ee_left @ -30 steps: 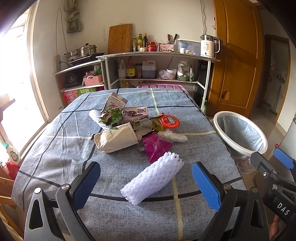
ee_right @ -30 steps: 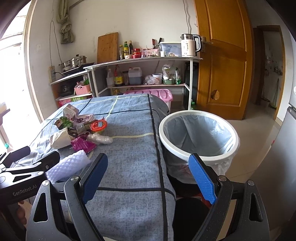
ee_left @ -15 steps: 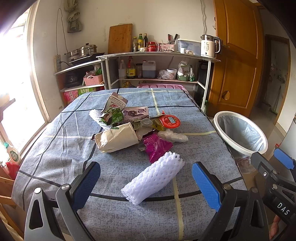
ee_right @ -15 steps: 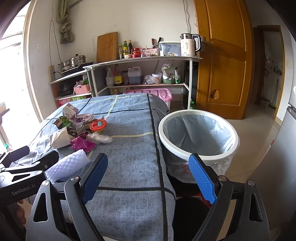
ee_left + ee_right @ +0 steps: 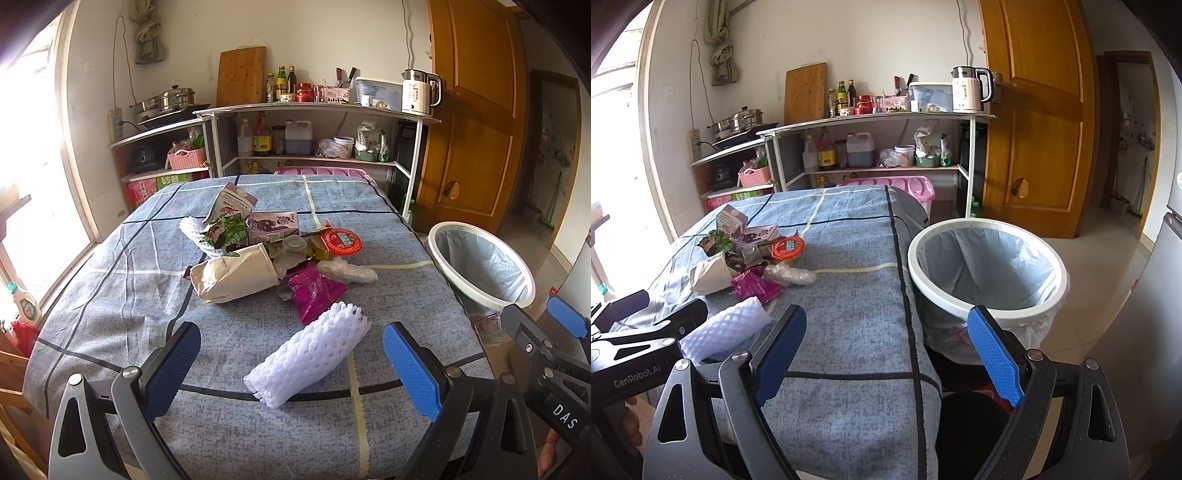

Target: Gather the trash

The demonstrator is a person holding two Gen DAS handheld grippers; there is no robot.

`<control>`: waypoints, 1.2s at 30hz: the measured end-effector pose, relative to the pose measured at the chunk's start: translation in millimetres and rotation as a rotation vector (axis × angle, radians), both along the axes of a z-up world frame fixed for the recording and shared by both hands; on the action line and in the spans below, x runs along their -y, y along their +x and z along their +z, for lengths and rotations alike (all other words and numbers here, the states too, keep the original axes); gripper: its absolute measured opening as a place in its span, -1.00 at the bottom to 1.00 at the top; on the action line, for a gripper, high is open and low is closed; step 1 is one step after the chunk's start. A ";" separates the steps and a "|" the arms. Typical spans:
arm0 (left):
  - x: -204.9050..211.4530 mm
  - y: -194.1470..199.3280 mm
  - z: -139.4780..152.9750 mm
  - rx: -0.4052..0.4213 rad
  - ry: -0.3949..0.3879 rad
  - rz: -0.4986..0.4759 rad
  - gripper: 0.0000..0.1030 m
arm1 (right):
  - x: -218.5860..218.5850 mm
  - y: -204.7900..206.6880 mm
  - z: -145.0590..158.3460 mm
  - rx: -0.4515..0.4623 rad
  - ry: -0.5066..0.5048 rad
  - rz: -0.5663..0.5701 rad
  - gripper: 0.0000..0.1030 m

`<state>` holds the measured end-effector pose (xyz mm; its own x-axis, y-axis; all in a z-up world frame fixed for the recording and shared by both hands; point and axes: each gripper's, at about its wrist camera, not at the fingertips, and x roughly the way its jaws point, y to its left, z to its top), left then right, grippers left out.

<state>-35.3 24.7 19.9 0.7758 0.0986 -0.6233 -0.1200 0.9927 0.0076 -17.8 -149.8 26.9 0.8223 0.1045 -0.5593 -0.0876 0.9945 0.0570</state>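
Note:
A pile of trash lies mid-table: a white foam net sleeve [image 5: 310, 352] nearest me, a magenta wrapper [image 5: 314, 291], a beige paper bag [image 5: 236, 275], a clear plastic bag [image 5: 347, 271], a red round lid [image 5: 340, 240] and cartons [image 5: 273, 223]. My left gripper [image 5: 291, 365] is open, empty, with the foam sleeve between its fingers' line of sight. My right gripper [image 5: 886, 354] is open, empty, near the table's right edge. A white trash bin [image 5: 986, 269] with a liner stands on the floor right of the table; it also shows in the left wrist view [image 5: 480, 266].
The table [image 5: 110, 295] has a blue checked cloth. Kitchen shelves [image 5: 314, 110] with bottles, a kettle and pots stand behind it. A wooden door [image 5: 472, 129] is at the right. A pink crate [image 5: 890, 184] sits behind the table. A window is at the left.

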 end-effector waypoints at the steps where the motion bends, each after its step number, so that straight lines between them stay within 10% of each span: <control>1: 0.0 -0.2 0.0 0.000 0.000 0.001 0.95 | 0.0 0.3 -0.3 -0.001 0.000 0.001 0.73; 36: -153.0 34.2 -40.6 -0.095 -0.111 0.093 0.95 | -113.7 65.5 -57.9 -0.281 0.174 0.342 0.70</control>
<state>-1.1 177.7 -20.7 0.7033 0.0940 -0.7047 -0.2158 0.9727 -0.0856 47.7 -36.1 -31.0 0.5435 0.4551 -0.7053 -0.3661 0.8847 0.2887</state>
